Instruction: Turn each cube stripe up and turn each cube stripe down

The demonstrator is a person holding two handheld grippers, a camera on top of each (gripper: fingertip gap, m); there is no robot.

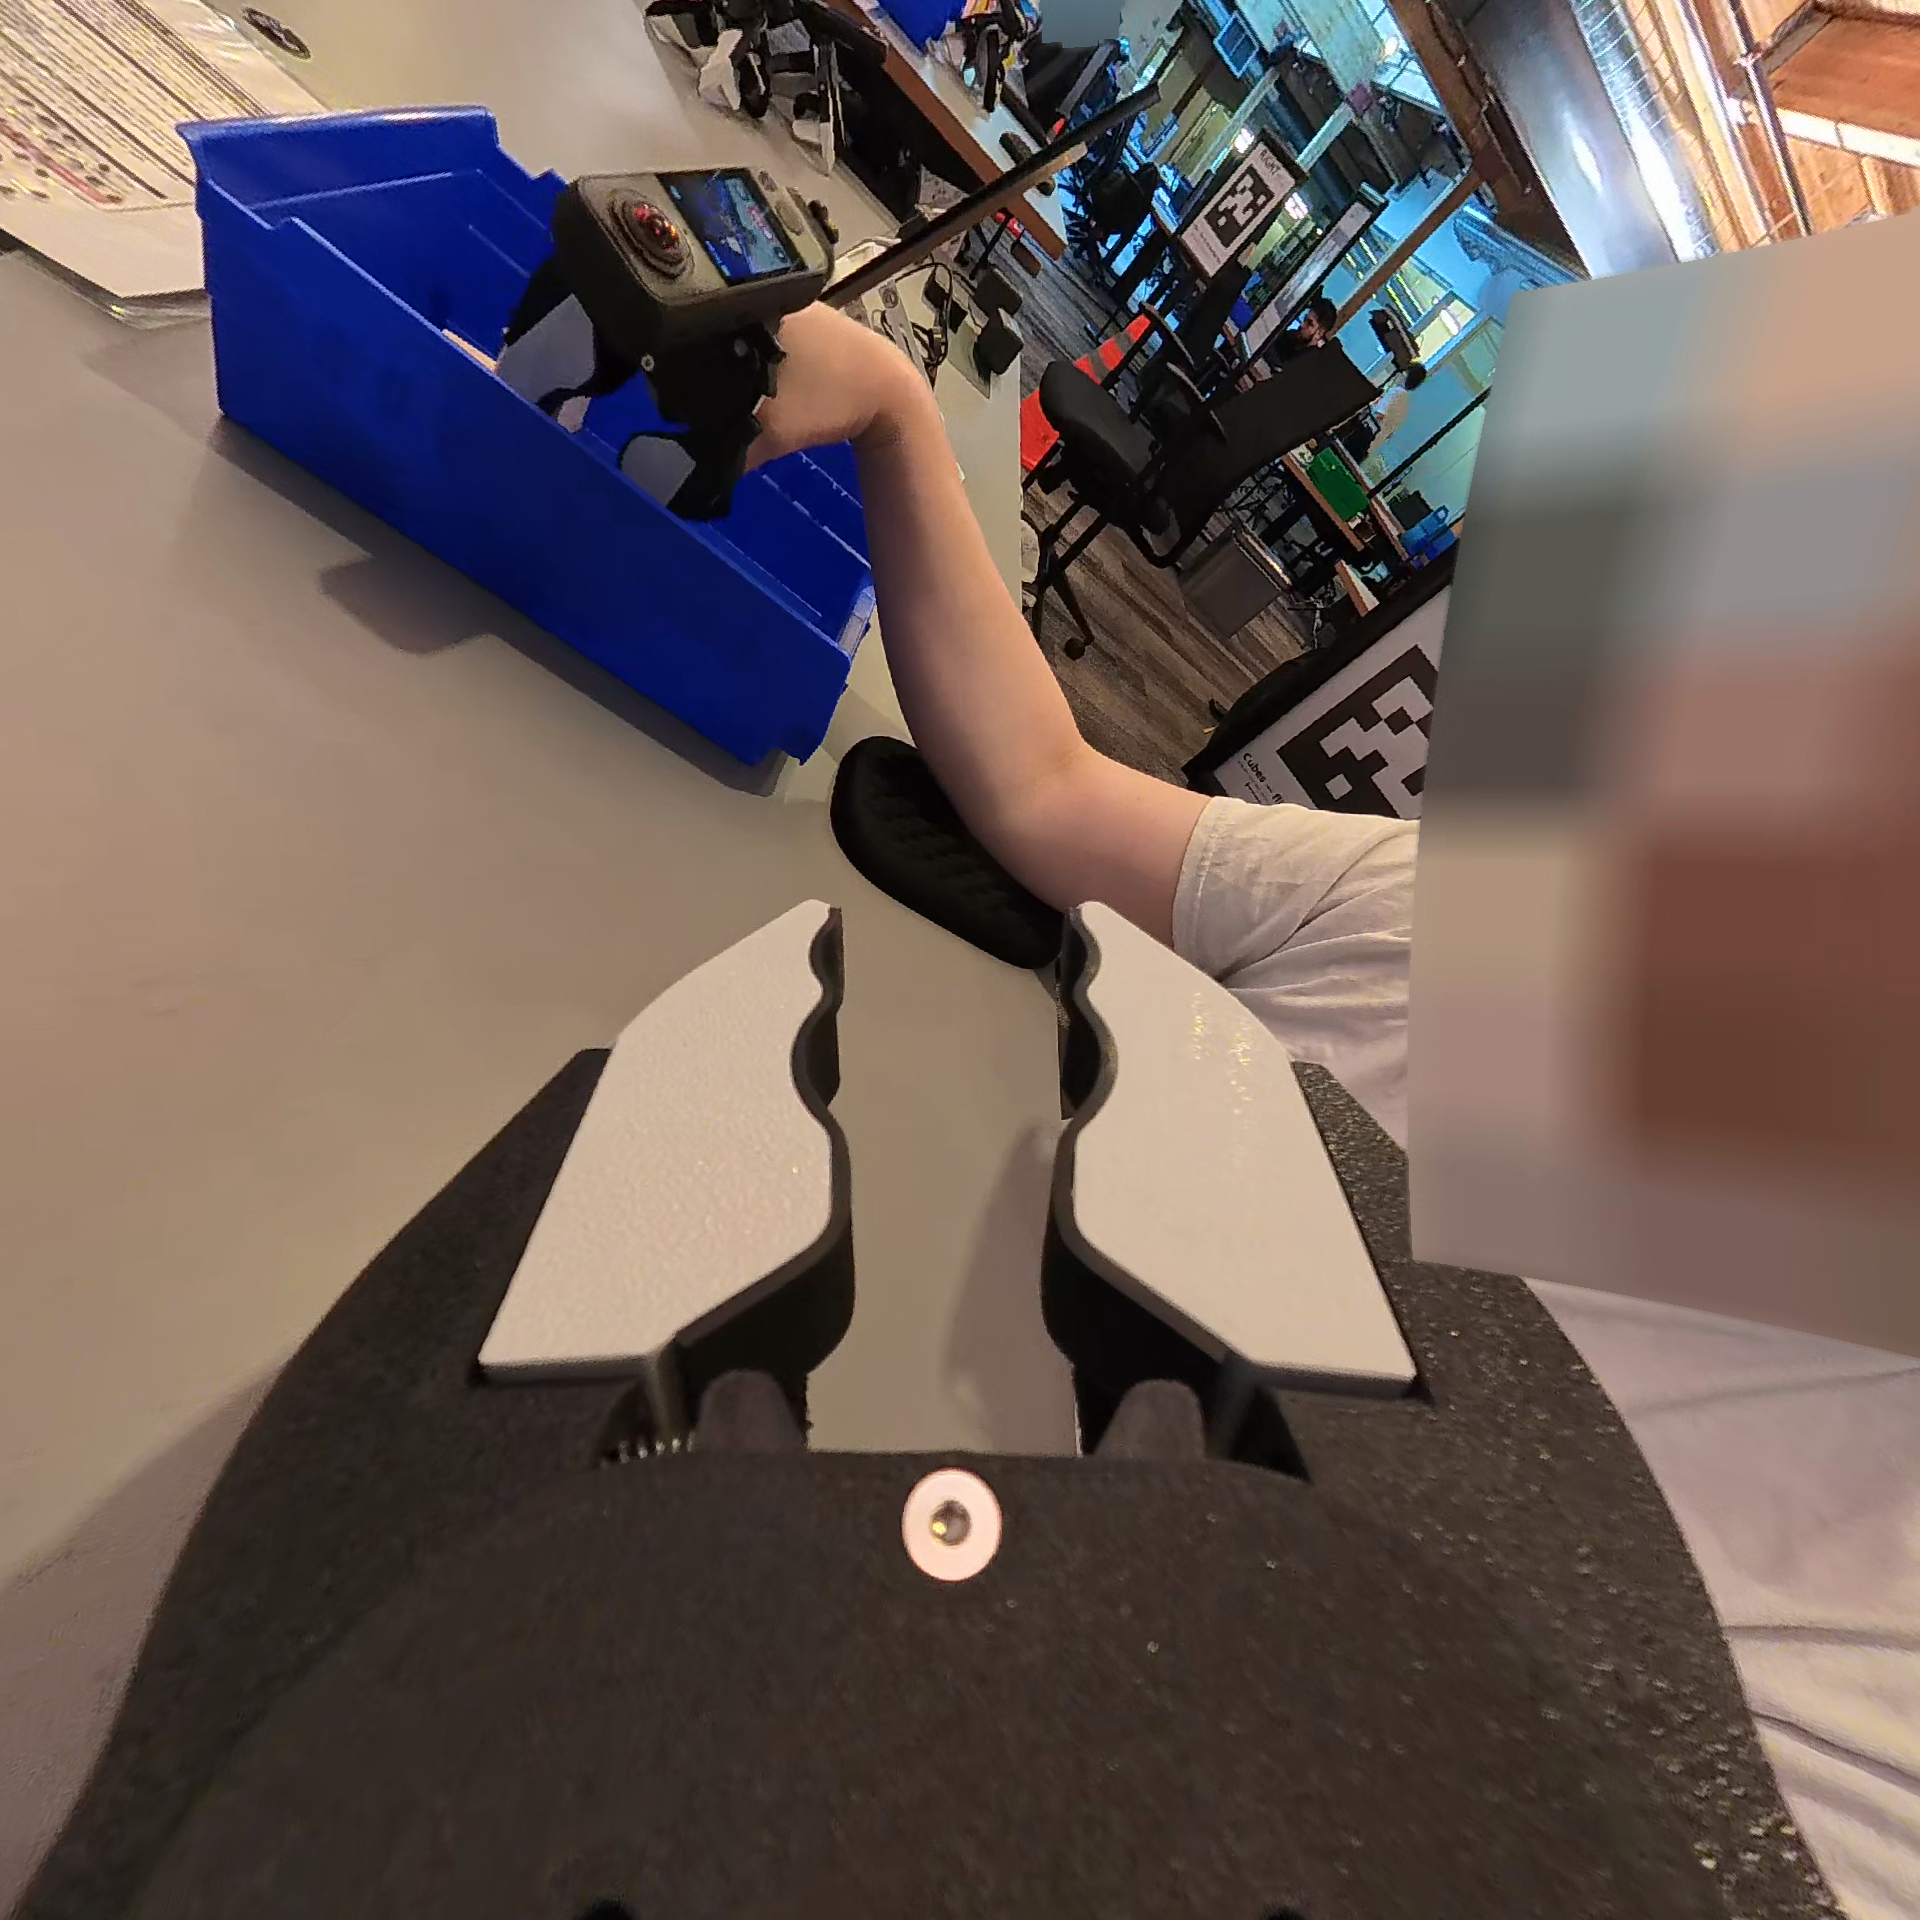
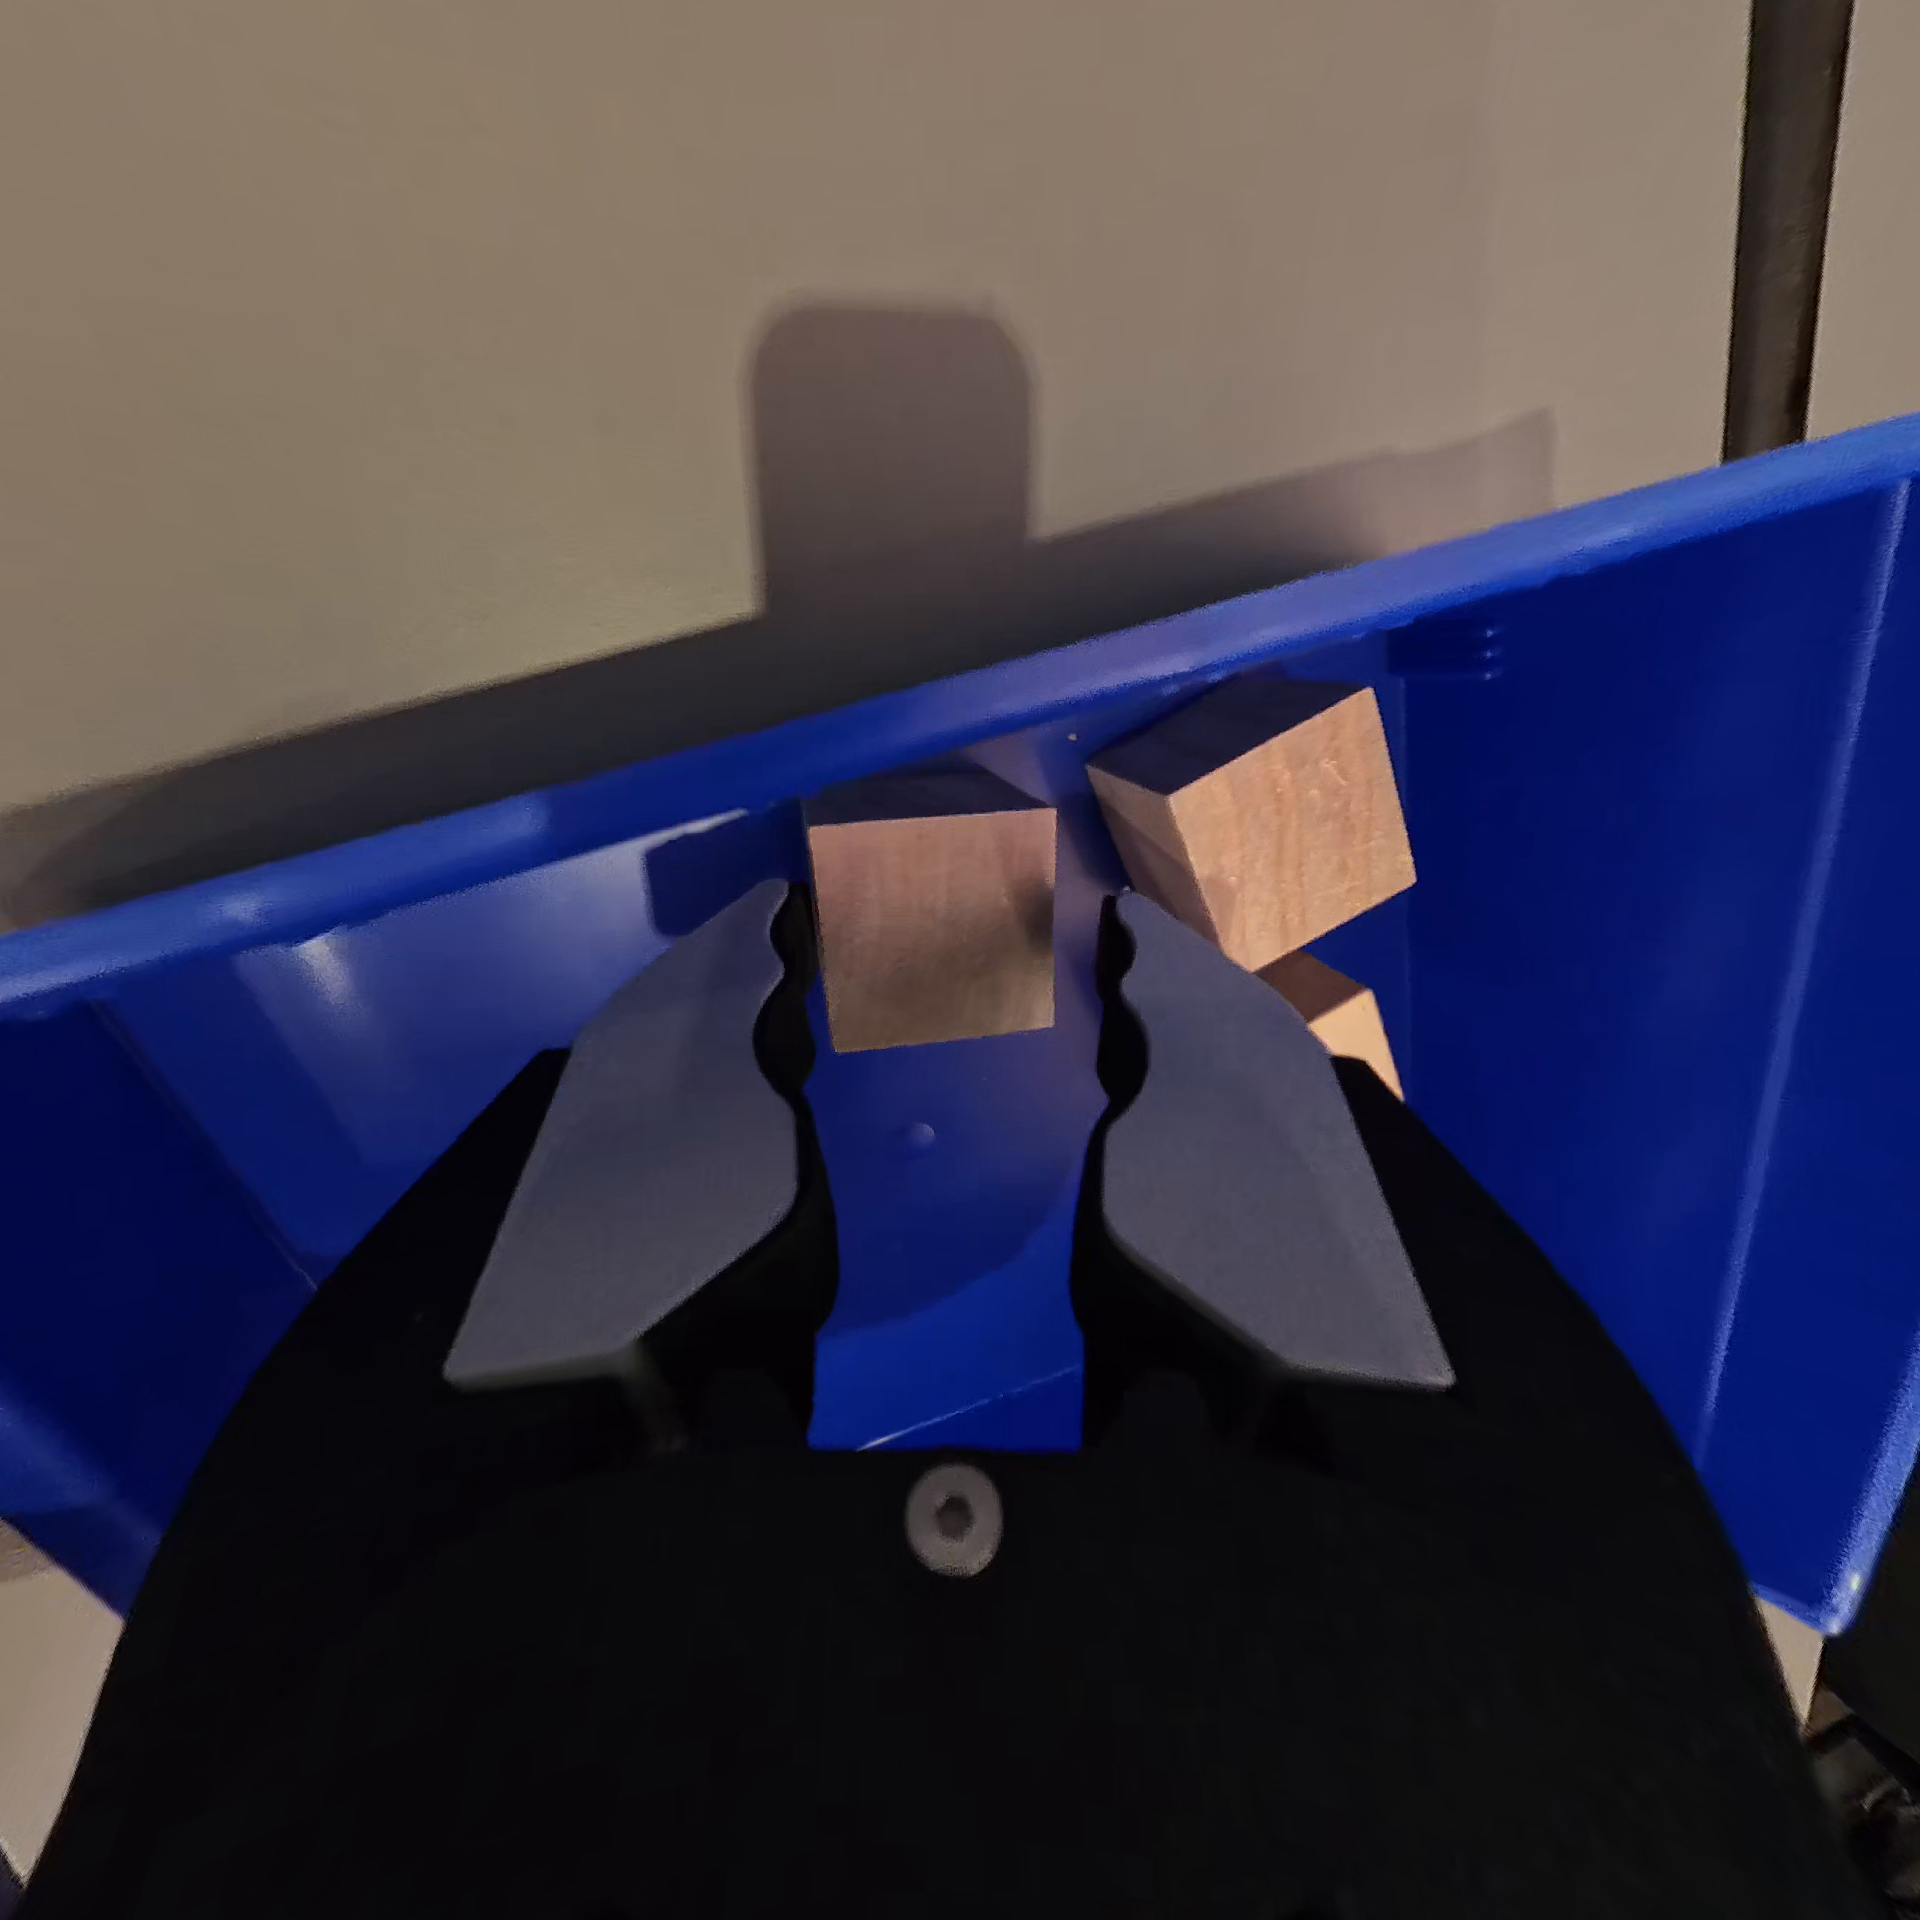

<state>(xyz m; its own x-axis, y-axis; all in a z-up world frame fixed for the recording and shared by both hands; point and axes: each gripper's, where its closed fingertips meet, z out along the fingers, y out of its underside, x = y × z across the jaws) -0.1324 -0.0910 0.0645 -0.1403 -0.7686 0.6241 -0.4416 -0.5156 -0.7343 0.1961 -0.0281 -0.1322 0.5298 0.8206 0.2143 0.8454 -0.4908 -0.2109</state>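
Observation:
Wooden cubes lie in a blue bin [image 2: 1621,935]. One cube [image 2: 935,914] sits against the far wall, right between my right gripper's tips. A second cube [image 2: 1278,821] lies tilted to its right, and a third [image 2: 1345,1013] peeks out behind the right finger. No stripe shows on any face in view. My right gripper [image 2: 951,904] is open inside the bin, its fingers on either side of the first cube without clamping it. My left gripper [image 1: 951,914] is open and empty over the grey table [image 1: 312,883]. In the left wrist view the right gripper [image 1: 665,343] reaches into the bin [image 1: 520,520].
A black padded rest [image 1: 935,852] lies on the table under the person's forearm [image 1: 956,623]. Papers [image 1: 94,135] lie behind the bin at the far left. A dark pole [image 2: 1787,208] stands beyond the bin. Chairs and desks fill the room past the table's edge.

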